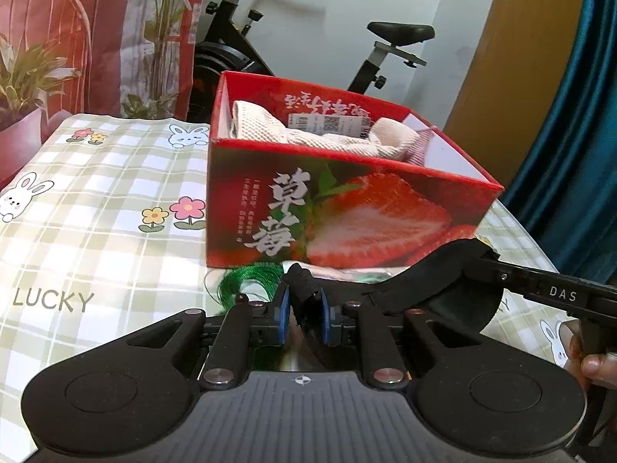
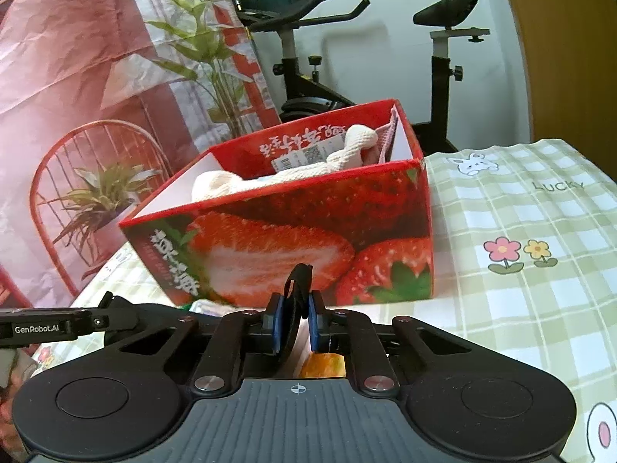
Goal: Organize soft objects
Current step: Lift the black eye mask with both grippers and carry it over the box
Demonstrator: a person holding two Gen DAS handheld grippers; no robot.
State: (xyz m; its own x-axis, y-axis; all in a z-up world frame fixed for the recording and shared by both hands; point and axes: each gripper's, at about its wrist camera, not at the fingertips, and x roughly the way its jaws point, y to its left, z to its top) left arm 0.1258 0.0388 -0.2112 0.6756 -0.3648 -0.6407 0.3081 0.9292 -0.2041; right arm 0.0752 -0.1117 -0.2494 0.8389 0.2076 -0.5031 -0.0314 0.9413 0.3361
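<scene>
A red strawberry box [image 1: 347,208] stands on the checked tablecloth, with cream knitted cloth [image 1: 270,127] and a pink cloth [image 1: 420,146] inside. It also shows in the right wrist view [image 2: 293,231], cream cloth [image 2: 347,154] inside. My left gripper [image 1: 302,308] is shut on one end of a black soft strap [image 1: 304,289]. The strap spans right to the other gripper's body [image 1: 555,293]. My right gripper [image 2: 295,320] is shut on the strap's other end [image 2: 299,289]. Both hold it just in front of the box.
A green wire bundle [image 1: 250,277] lies on the tablecloth [image 1: 96,200] in front of the box. An exercise bike [image 1: 378,50] stands behind the table. A printed backdrop with plants [image 2: 115,96] is at the left. A teal curtain [image 1: 570,115] hangs at the right.
</scene>
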